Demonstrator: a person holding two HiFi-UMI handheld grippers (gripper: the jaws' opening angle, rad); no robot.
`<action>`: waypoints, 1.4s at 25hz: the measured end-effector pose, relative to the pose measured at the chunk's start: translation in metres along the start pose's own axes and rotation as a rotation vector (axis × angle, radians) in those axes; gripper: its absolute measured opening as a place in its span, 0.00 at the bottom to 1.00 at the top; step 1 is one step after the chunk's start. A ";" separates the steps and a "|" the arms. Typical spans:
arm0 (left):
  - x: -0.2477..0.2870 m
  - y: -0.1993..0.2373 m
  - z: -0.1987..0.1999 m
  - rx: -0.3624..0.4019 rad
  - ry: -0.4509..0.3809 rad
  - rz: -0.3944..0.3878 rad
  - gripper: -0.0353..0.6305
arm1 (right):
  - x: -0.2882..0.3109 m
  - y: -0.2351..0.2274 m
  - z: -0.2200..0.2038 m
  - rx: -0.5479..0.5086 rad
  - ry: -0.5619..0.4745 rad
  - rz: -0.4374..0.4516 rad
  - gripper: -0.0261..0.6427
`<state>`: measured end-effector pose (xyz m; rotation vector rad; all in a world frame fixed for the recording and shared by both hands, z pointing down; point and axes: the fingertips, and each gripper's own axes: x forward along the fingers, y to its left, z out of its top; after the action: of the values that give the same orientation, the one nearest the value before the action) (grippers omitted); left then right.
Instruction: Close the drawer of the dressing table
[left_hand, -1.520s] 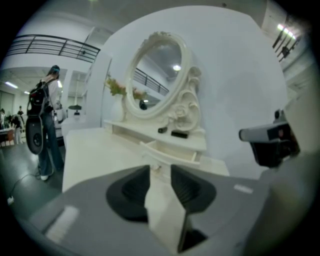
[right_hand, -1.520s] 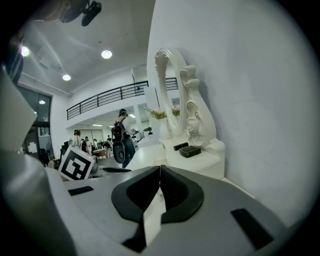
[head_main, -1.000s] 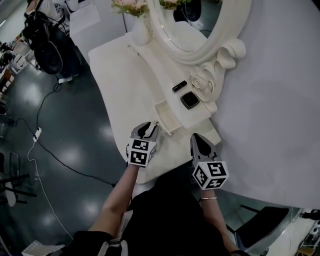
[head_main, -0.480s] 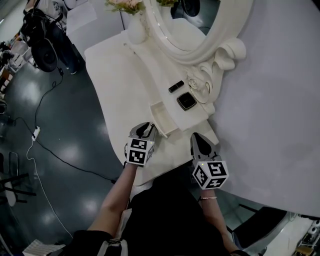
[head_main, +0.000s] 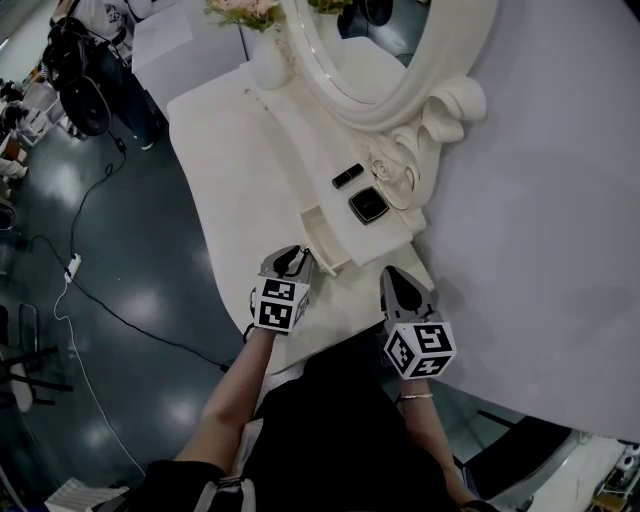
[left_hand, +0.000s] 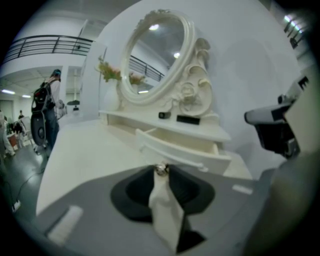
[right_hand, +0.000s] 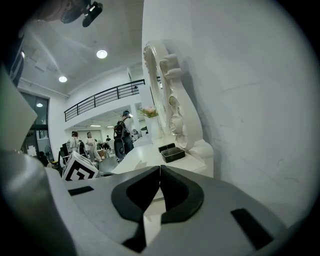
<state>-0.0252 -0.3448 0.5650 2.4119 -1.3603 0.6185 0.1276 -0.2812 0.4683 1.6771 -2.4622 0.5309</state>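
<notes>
The white dressing table (head_main: 235, 150) has a small drawer (head_main: 325, 240) pulled out below the mirror shelf. My left gripper (head_main: 292, 262) sits right at the drawer front. In the left gripper view the drawer (left_hand: 185, 150) lies just ahead, and a small metal knob (left_hand: 161, 170) sits between the tips of the left gripper (left_hand: 161, 173). The jaws are closing and their tips look tight on the knob. My right gripper (head_main: 398, 287) hovers over the table's near right corner, a little right of the drawer. Its jaws (right_hand: 160, 170) meet with nothing between them.
An oval mirror in a carved white frame (head_main: 400, 90) stands on the shelf, with a black compact box (head_main: 368, 204) and a small black case (head_main: 348, 176) before it. A vase of flowers (head_main: 262, 55) stands at the far end. The white wall (head_main: 540, 200) is at the right, and cables (head_main: 80, 260) lie on the dark floor.
In the head view the table has drifted slightly up and left. Both grippers keep nearly the same places, and the drawer stands out as far as before.
</notes>
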 end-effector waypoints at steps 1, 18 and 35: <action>0.001 -0.001 0.001 0.002 0.002 -0.002 0.19 | 0.000 -0.001 0.000 0.001 0.001 -0.001 0.05; 0.027 -0.020 0.016 0.031 0.006 -0.040 0.19 | 0.003 -0.012 0.000 0.012 0.008 -0.004 0.05; 0.045 -0.037 0.030 0.052 -0.003 -0.086 0.19 | 0.006 -0.012 -0.001 0.012 0.019 -0.009 0.05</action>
<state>0.0335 -0.3724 0.5599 2.4983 -1.2493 0.6358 0.1361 -0.2899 0.4737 1.6789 -2.4421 0.5587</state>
